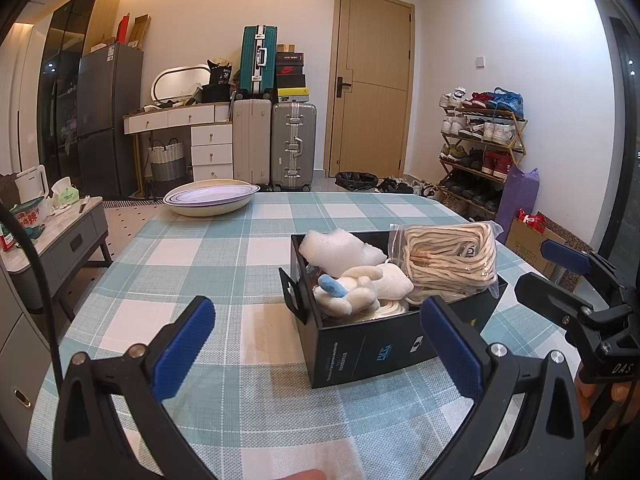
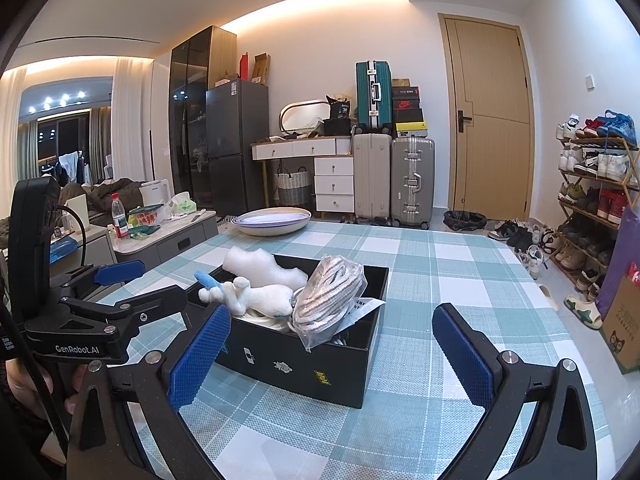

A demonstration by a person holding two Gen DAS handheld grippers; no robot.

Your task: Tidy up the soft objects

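Note:
A black box (image 1: 372, 350) (image 2: 304, 364) stands on the checked tablecloth. In it lie a white foam piece (image 1: 336, 248) (image 2: 260, 268), a white plush toy with a blue part (image 1: 360, 288) (image 2: 256, 296) and a bagged coil of cream rope (image 1: 448, 260) (image 2: 328, 296) that leans over the box's right side. My left gripper (image 1: 320, 344) is open and empty, just in front of the box. My right gripper (image 2: 332, 352) is open and empty, also in front of the box. Each gripper shows in the other's view, the right one (image 1: 560, 276) and the left one (image 2: 132, 280).
A shallow white bowl with a blue rim (image 1: 212, 196) (image 2: 272, 220) sits at the table's far edge. The checked table (image 1: 224, 264) (image 2: 448, 272) stretches around the box. A side table with clutter (image 1: 60, 224) stands left; a shoe rack (image 1: 480, 144) right.

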